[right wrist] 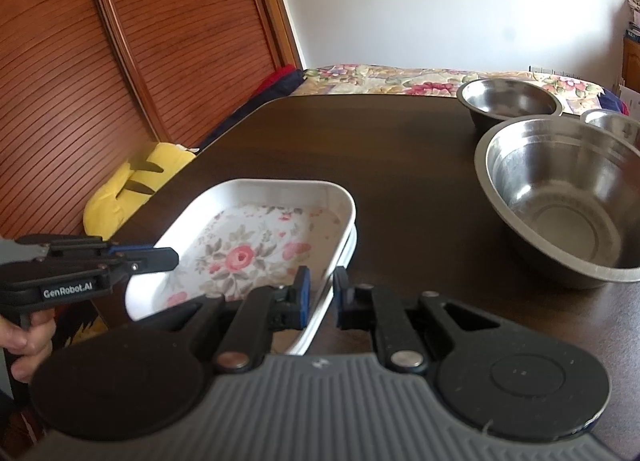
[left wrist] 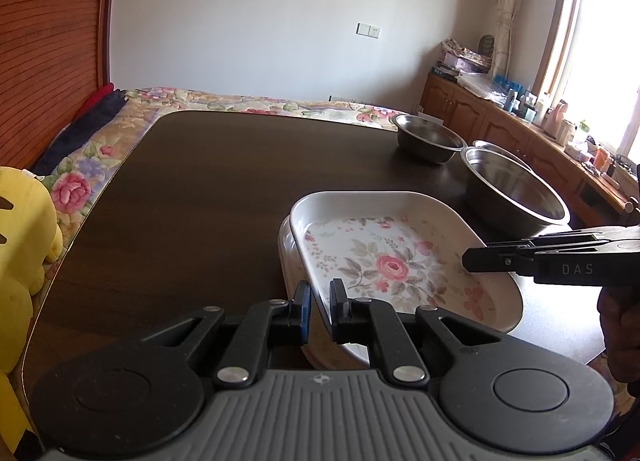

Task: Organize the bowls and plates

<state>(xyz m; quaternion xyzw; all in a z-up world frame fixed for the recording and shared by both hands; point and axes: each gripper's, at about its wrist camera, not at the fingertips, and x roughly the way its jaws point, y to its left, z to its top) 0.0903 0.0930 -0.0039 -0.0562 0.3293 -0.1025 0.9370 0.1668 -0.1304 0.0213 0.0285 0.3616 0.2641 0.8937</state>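
Note:
A white rectangular plate with a pink rose pattern (left wrist: 392,261) lies on top of a second like plate (left wrist: 288,257) on the dark table; it also shows in the right wrist view (right wrist: 256,245). My left gripper (left wrist: 320,297) is shut on the top plate's left rim. My right gripper (right wrist: 322,293) is shut on its right rim and shows from the side in the left wrist view (left wrist: 472,261). Three steel bowls stand beyond: a large one (right wrist: 560,197), a medium one (right wrist: 508,101) and a small one (right wrist: 616,125).
The dark wooden table (left wrist: 200,201) has a rounded far-left corner. A yellow plush toy (left wrist: 20,241) sits off its left edge. A bed with a floral cover (left wrist: 240,101) lies behind, and a wooden wardrobe (right wrist: 120,61) stands at left.

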